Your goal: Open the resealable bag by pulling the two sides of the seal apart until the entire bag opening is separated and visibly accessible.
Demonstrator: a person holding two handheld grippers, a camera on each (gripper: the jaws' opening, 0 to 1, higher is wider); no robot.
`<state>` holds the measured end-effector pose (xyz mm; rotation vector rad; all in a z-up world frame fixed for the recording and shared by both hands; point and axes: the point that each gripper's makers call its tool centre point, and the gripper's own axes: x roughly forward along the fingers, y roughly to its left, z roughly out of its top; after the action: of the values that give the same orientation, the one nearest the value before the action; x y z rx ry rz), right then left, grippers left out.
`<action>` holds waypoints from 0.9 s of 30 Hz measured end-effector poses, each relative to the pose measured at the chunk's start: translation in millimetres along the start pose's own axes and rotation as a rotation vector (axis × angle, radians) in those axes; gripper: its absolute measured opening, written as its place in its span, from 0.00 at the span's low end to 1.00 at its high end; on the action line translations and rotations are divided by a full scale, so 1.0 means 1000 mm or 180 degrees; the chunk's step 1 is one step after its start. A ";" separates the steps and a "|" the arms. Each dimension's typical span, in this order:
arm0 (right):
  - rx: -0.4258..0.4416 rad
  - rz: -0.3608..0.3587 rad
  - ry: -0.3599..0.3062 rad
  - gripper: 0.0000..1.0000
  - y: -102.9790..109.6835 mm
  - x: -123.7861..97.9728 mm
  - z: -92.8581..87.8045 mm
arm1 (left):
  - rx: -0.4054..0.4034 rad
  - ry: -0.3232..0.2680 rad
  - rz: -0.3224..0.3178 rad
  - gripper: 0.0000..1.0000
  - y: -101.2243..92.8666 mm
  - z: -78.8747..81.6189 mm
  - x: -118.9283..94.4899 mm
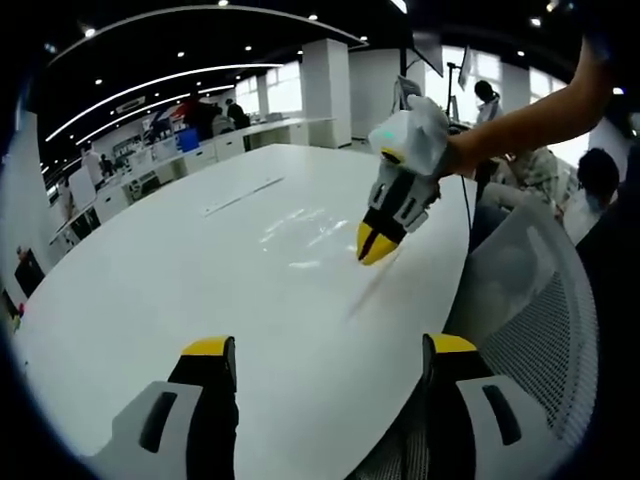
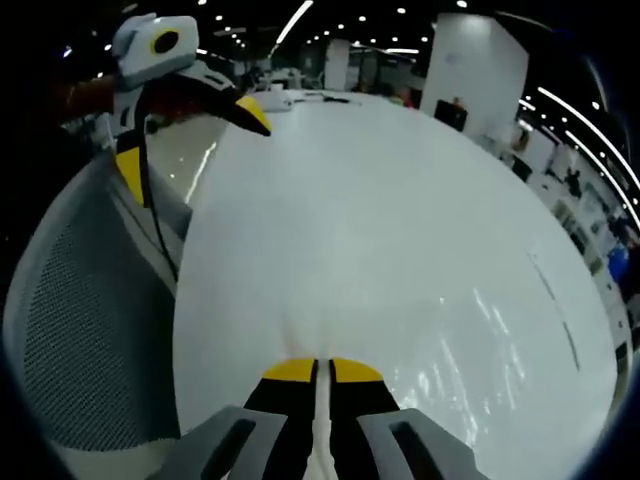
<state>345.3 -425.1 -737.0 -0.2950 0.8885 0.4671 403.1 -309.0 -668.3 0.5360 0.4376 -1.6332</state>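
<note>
Resealable bag (image 2: 400,250), clear, on white counter (image 1: 150,290): right gripper (image 2: 322,372) clenched on near edge; left gripper (image 1: 330,348) released, should pinch opposite seal side.

Lighting: overhead strip lights (image 1: 150,90) and spot downlights, plus daylight from windows (image 1: 285,88) at the far side of the table (image 1: 200,280). Table top is bright, near blown-out in the right gripper view, with specular streaks on the clear bag (image 2: 480,340) lying on the table there. Softer glare patch on the table just beside the right gripper (image 1: 376,244) in the left gripper view, thin shadow under it. Ceiling is dark. Strong fisheye bend at the edges; background is soft, the mesh chair (image 2: 80,310) near the table edge slightly blurred.
</note>
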 end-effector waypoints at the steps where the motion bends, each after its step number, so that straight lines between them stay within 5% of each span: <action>1: -0.0004 0.0017 -0.0006 0.00 0.002 -0.001 0.001 | 0.0012 0.0004 -0.0005 0.74 -0.001 0.000 0.000; 27: -0.0101 0.0415 -0.0044 0.00 0.053 -0.006 0.020 | 0.0323 -0.0015 -0.0058 0.70 -0.014 0.015 0.015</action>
<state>328.5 -372.7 -723.1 -0.2634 0.8907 0.6037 386.4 -328.1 -664.6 0.6052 0.3583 -1.6806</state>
